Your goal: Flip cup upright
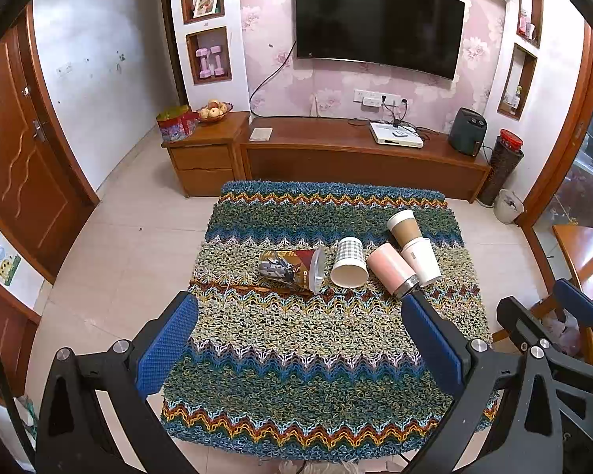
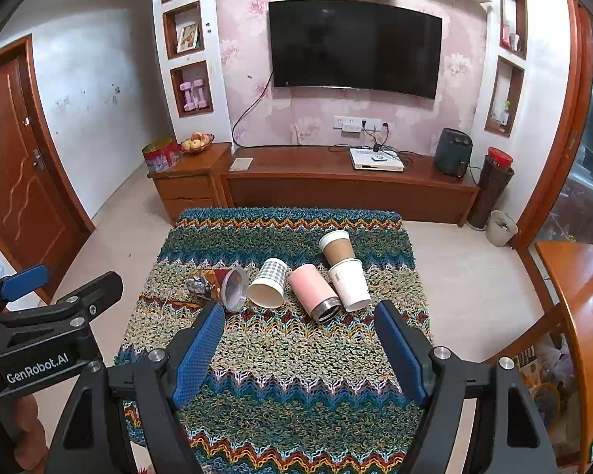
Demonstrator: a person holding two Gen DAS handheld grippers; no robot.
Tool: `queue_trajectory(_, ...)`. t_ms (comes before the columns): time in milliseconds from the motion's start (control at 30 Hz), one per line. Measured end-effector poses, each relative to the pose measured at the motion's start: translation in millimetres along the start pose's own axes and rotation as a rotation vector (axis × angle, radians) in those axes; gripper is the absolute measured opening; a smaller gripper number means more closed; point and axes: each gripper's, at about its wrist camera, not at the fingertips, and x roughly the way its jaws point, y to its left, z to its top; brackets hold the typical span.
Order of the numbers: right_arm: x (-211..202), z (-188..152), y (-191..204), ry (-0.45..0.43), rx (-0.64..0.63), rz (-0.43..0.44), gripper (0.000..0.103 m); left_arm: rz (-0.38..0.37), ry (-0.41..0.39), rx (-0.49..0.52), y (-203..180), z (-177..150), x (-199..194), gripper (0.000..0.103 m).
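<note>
Several cups lie on their sides on a knitted zigzag cloth [image 1: 296,335] [image 2: 280,355]: a printed cup with clear lid [image 1: 292,268] [image 2: 221,284], a checked paper cup [image 1: 349,262] [image 2: 269,282], a pink tumbler [image 1: 391,270] [image 2: 313,291], a white cup [image 1: 422,260] [image 2: 350,284] and a brown cup [image 1: 404,227] [image 2: 337,247]. My left gripper [image 1: 298,316] is open and empty, short of the cups. My right gripper [image 2: 298,316] is open and empty, just before the pink tumbler. Each gripper shows at the edge of the other's view.
A wooden TV stand [image 1: 359,154] [image 2: 344,181] with a white box and a dark appliance stands behind the table. A side cabinet [image 1: 201,154] holds a fruit bowl and a red tin. A white bin [image 1: 508,205] sits at the right. Tiled floor surrounds the table.
</note>
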Motion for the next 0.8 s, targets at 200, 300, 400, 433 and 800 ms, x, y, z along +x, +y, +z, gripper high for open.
queue_trajectory(200, 6, 0, 1, 0.007, -0.006, -0.001, 0.079, 0.002, 0.0, -0.001, 2, 1, 2, 0.102)
queue_trajectory(300, 9, -1, 2, 0.012, -0.013, -0.002, 0.079, -0.001, 0.001, 0.0, 0, -2, 3, 0.103)
queue_trajectory(400, 14, -1, 3, 0.022, -0.016, -0.003, 0.079, -0.006, 0.007, -0.002, 1, -2, 6, 0.103)
queue_trajectory(433, 15, -1, 3, 0.025, -0.015, -0.005, 0.079, -0.006, 0.009, -0.002, 1, -2, 7, 0.102)
queue_trajectory(800, 37, 4, 2, 0.064, -0.007, -0.008, 0.079, -0.012, 0.036, -0.005, 6, 10, 33, 0.102)
